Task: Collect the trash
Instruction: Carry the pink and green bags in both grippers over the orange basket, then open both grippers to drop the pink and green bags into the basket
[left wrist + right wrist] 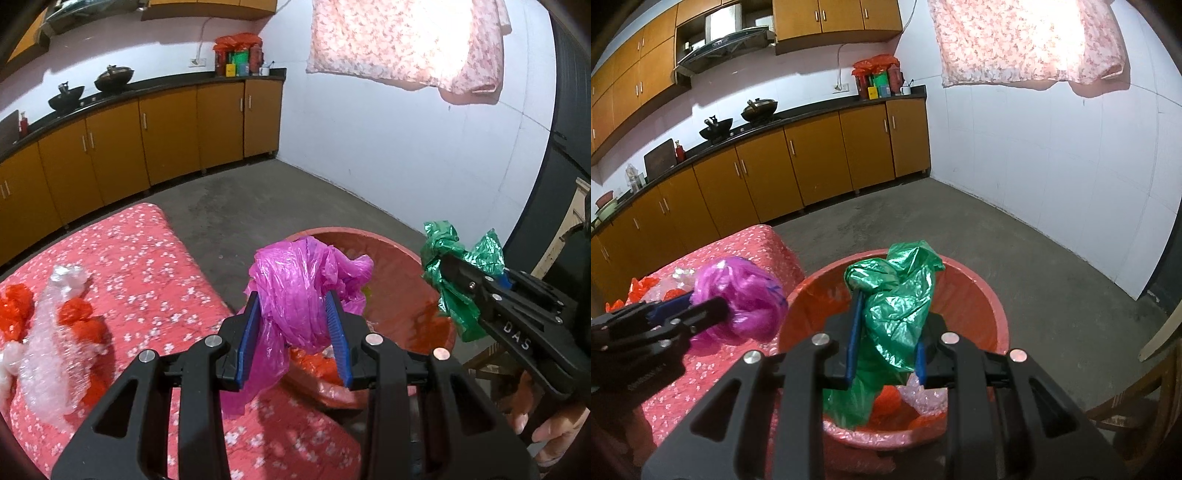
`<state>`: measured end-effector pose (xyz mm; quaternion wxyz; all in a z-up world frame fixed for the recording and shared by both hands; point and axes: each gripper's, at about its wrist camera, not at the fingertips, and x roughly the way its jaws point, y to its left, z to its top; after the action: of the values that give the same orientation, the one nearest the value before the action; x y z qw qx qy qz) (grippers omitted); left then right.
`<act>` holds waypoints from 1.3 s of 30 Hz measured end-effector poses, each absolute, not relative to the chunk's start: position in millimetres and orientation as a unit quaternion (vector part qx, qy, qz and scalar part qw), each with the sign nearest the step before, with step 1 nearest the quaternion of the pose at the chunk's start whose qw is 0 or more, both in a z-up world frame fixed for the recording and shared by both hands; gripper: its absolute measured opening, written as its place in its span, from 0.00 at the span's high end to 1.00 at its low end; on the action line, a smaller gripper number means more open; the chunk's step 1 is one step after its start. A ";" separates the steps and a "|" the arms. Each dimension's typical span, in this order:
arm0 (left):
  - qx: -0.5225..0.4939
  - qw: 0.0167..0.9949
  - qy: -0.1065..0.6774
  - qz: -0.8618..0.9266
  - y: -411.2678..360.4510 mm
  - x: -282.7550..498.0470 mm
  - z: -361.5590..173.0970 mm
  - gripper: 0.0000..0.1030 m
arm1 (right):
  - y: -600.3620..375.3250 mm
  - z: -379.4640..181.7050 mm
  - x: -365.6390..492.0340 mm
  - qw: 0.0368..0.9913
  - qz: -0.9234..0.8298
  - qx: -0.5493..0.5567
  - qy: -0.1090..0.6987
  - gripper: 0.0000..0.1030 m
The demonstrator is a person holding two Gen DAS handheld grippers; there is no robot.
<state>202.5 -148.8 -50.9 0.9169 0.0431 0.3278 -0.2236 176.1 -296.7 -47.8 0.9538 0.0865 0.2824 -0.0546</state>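
Left wrist view: magenta bag between left gripper pads, above basin.

I'm in a home kitchen: orange cabinets at ten o'clock, woks on the counter, range hood above.

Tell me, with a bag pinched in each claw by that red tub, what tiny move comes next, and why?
Probably open the right gripper: its green bag already hangs over the red tub, where other scraps lie. The left gripper, clamping the pink bag, looks nearer the rim.
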 end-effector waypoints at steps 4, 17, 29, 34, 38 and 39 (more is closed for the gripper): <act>0.046 0.913 0.333 -0.233 -159.9 209.3 -56.5 0.65 | -302.3 -52.3 178.2 0.953 -0.055 0.095 0.282 0.77; 0.060 0.904 0.345 -0.244 -182.8 222.9 -71.9 0.65 | -309.3 -60.8 188.5 0.952 -0.056 0.107 0.282 0.76; 0.065 0.902 0.348 -0.249 -193.8 233.7 -76.3 0.65 | -320.6 -70.1 195.1 0.950 -0.054 0.124 0.282 0.74; 0.065 0.900 0.349 -0.253 -196.1 237.4 -78.7 0.64 | -324.6 -70.6 195.2 0.951 -0.053 0.129 0.275 0.74; 0.055 0.896 0.356 -0.259 -197.9 240.7 -81.7 0.63 | -329.3 -72.9 196.3 0.950 -0.054 0.139 0.275 0.74; 0.053 0.896 0.356 -0.259 -198.2 241.0 -82.1 0.62 | -330.3 -73.1 196.1 0.950 -0.056 0.140 0.274 0.74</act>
<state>241.0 -198.2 -82.1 0.8961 0.0532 0.3564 -0.2590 196.1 -330.3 -73.1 0.9497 0.1399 0.2743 -0.0563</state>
